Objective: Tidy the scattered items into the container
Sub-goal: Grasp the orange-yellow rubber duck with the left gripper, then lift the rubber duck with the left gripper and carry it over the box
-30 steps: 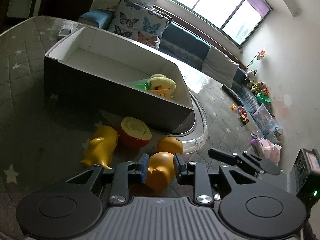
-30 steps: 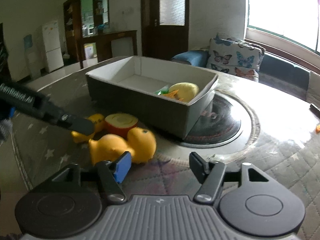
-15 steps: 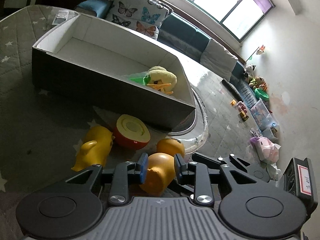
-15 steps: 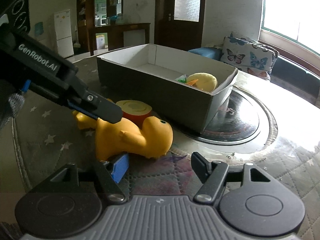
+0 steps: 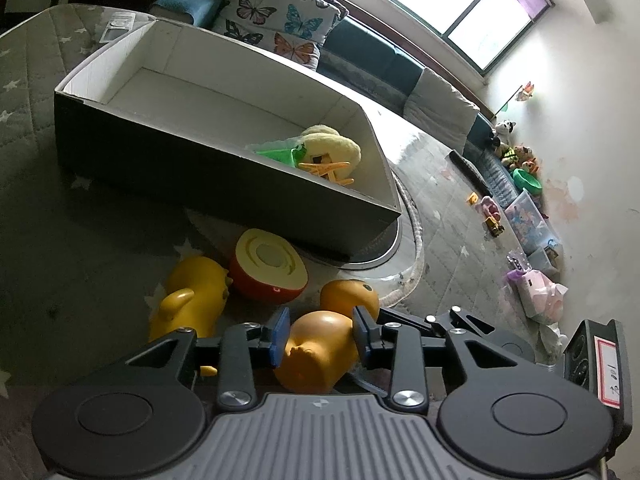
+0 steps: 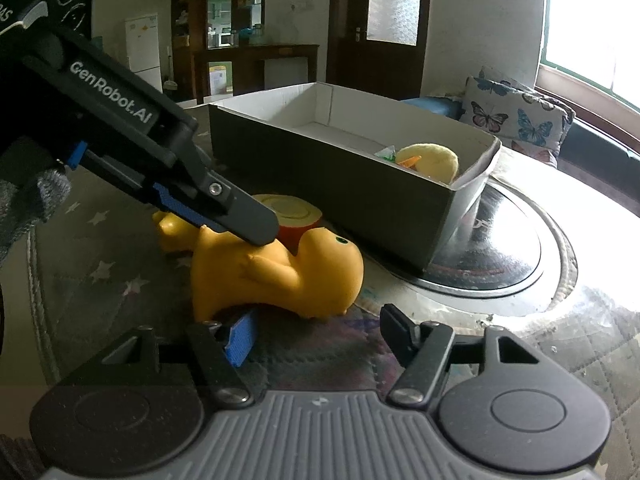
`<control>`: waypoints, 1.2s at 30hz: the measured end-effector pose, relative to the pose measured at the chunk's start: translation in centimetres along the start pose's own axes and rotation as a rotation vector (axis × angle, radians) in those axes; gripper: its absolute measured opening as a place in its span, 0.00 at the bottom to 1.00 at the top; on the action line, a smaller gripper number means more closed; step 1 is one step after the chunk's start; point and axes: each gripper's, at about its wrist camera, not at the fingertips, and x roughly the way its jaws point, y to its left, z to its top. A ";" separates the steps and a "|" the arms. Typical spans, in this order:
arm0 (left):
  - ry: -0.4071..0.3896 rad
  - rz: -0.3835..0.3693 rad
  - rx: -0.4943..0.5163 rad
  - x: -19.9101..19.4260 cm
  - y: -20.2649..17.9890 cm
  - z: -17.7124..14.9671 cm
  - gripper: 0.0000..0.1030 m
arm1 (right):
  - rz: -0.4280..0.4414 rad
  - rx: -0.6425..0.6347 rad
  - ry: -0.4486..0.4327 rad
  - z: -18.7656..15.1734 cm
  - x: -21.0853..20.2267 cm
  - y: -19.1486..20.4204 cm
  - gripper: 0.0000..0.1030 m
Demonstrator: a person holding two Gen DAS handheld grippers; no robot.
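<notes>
From the left wrist, our left gripper (image 5: 320, 332) straddles the orange duck (image 5: 320, 350), jaws opening, pads barely off it; the box (image 5: 224, 176) lies at eleven o'clock. From the right wrist, our right gripper (image 6: 320, 334) is closing on nothing, the duck at eleven o'clock.
</notes>
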 end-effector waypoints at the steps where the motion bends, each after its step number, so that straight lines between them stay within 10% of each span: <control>1: 0.000 -0.001 0.001 0.0 0.0 0.0 0.36 | 0.004 -0.006 -0.003 0.0 -0.1 0.1 0.59; 36: -0.023 -0.036 0.058 -2.6 -0.3 -2.4 0.36 | 0.088 0.202 -0.111 0.9 -5.0 -3.9 0.57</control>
